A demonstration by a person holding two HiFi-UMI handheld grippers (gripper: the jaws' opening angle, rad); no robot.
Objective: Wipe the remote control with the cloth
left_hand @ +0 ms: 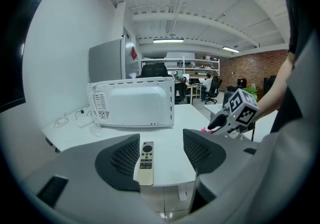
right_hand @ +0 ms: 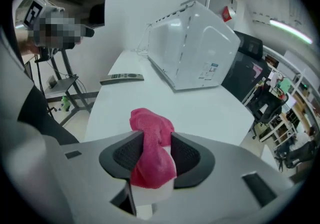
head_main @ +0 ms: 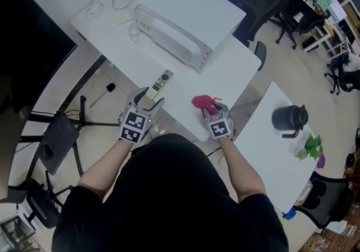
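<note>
Setup stage, no wiping yet. The slim pale-gold remote control [head_main: 159, 84] lies on the white table [head_main: 236, 71] just in front of the boxy white microwave oven [head_main: 180, 20]. Its near end sits between the left gripper [left_hand: 161, 143]'s 2 jaws, which stand apart and clamp nothing. Off the microwave's front right corner, the right gripper [right_hand: 157, 140] pinches the crumpled pink cloth [right_hand: 152, 160], bunched on the tabletop. Next, I'd say, the left jaws steady the remote while the right carries the cloth across and rubs its buttoned face.
</note>
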